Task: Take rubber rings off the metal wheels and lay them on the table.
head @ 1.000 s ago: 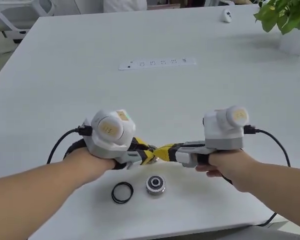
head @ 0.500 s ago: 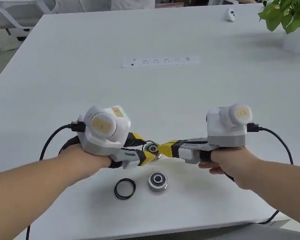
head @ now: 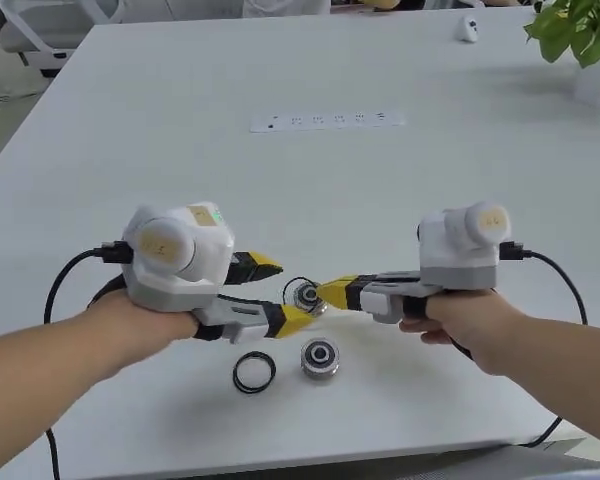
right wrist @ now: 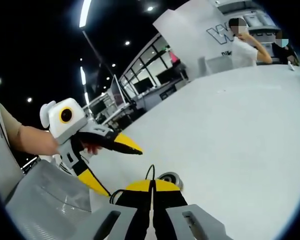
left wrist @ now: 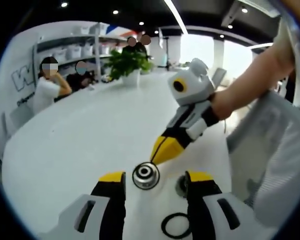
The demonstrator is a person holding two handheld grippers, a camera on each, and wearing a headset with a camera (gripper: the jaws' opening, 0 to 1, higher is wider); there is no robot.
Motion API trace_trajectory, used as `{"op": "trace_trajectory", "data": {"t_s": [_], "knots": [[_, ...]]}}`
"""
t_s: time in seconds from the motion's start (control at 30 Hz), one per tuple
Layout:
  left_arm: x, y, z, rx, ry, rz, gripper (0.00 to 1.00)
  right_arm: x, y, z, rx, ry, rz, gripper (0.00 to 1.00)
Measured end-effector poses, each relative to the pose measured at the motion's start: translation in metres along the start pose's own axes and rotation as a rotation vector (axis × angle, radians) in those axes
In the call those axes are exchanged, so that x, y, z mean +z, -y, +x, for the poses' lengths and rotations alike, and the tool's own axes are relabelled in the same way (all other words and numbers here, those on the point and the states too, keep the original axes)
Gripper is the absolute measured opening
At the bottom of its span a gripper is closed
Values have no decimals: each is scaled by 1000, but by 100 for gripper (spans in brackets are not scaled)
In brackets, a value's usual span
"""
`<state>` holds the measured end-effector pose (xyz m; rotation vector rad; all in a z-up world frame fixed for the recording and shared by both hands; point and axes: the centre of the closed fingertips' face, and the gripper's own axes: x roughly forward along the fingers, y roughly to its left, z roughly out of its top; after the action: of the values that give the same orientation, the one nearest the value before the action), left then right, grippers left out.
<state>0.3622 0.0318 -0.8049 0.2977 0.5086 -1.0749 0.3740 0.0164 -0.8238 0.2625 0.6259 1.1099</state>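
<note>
left gripper (head: 290, 292) spread open; right gripper (head: 326, 292) clenched, seemingly pinching a rubber ring (right wrist: 151, 172), partly hidden.

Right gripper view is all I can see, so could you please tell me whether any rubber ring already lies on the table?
Observer: Yes, one rubber ring lies flat on the table, close to the person.
Operator: Is a wheel beside it?
Observer: A metal wheel lies just right of it in the head view, apart from it.
Operator: And the wheel at my fingers?
Observer: That second wheel sits between the open left gripper's fingers, a gap either side, your right gripper's tip at its rim.
</note>
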Motion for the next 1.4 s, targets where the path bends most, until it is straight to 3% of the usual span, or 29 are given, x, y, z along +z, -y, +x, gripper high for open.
{"op": "trace_trajectory", "data": {"t_s": [0.33, 0.67, 1.0, 1.4], "knots": [[8, 9, -26, -6, 47, -19, 62, 5, -9, 1, 30, 6, -9, 0], [5, 16, -54, 8, 63, -38, 72, 8, -24, 2, 76, 13, -7, 0], [-5, 27, -76, 18, 65, -52, 78, 4, -40, 7, 119, -7, -9, 0], [-21, 32, -98, 49, 57, -83, 81, -13, -62, 18, 178, -77, -30, 0]]}}
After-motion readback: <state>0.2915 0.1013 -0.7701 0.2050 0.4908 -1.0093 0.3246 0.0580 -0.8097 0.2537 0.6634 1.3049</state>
